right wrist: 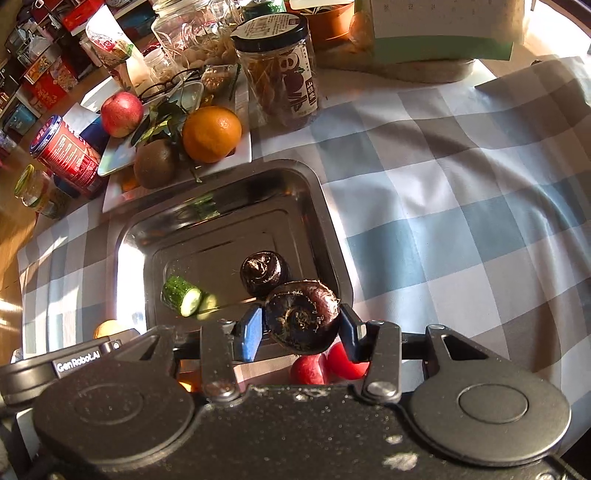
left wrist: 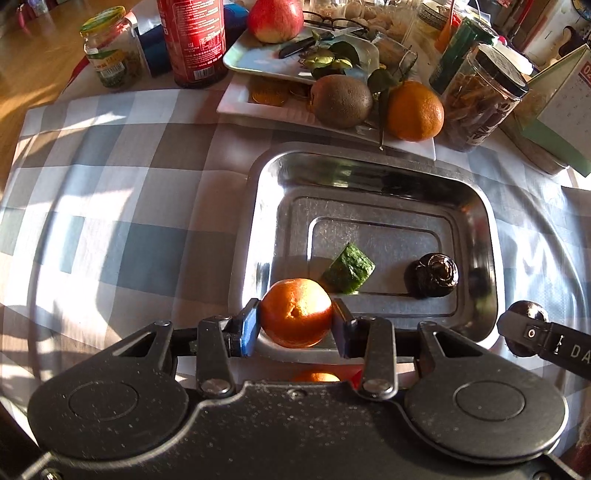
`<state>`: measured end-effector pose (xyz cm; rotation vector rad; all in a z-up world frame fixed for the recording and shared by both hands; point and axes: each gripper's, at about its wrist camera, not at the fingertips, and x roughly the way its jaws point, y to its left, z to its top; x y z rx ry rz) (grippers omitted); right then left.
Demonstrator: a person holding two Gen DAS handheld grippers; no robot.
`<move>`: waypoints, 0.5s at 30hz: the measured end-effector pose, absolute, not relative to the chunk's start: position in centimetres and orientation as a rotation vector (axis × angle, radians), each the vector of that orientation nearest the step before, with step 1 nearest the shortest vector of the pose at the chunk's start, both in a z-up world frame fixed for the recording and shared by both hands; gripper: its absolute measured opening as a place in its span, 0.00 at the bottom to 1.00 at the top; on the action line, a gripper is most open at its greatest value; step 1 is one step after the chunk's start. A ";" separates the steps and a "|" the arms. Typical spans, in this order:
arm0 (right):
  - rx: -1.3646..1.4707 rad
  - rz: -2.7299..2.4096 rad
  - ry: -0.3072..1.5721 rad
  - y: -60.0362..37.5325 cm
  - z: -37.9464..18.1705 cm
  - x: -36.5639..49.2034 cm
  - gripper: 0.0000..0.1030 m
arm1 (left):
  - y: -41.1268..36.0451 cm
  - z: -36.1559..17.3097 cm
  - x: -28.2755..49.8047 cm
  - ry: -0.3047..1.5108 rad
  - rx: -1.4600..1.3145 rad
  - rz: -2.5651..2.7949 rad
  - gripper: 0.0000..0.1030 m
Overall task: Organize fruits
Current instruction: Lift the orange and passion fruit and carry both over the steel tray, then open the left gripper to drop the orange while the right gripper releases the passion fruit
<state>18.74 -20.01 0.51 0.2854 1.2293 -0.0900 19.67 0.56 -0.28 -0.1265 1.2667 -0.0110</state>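
Note:
My left gripper (left wrist: 296,326) is shut on a small orange (left wrist: 296,313), held over the near left rim of the steel tray (left wrist: 258,206). A cucumber chunk (left wrist: 347,273) and a dark water chestnut (left wrist: 432,275) lie in that tray. In the right wrist view my right gripper (right wrist: 301,334) is shut on a second dark water chestnut (right wrist: 301,315), above the near right part of the steel tray (right wrist: 317,192). There the cucumber chunk (right wrist: 181,295) and the other water chestnut (right wrist: 264,271) lie inside. The right gripper's body shows at the right edge of the left wrist view.
Behind the tray a white plate (left wrist: 236,105) carries a kiwi (left wrist: 341,99) and a large orange (left wrist: 415,110). Farther back are an apple (left wrist: 275,18), a red can (left wrist: 194,40) and jars (left wrist: 476,96). Red fruits (right wrist: 328,363) lie beneath my right gripper. Checked cloth (left wrist: 110,184) covers the table.

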 end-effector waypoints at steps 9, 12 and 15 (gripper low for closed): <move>0.224 -0.106 1.250 -19.0 -0.5 19.3 0.44 | 0.3 -0.9 19.9 1.280 -0.122 -0.001 0.47; 0.195 -0.096 1.238 -18.4 -0.5 19.3 0.44 | 0.3 -0.9 19.9 1.279 -0.121 0.006 0.47; 0.195 -0.093 1.232 -18.2 -0.3 19.3 0.44 | 0.4 -1.0 20.1 1.283 -0.133 0.012 0.47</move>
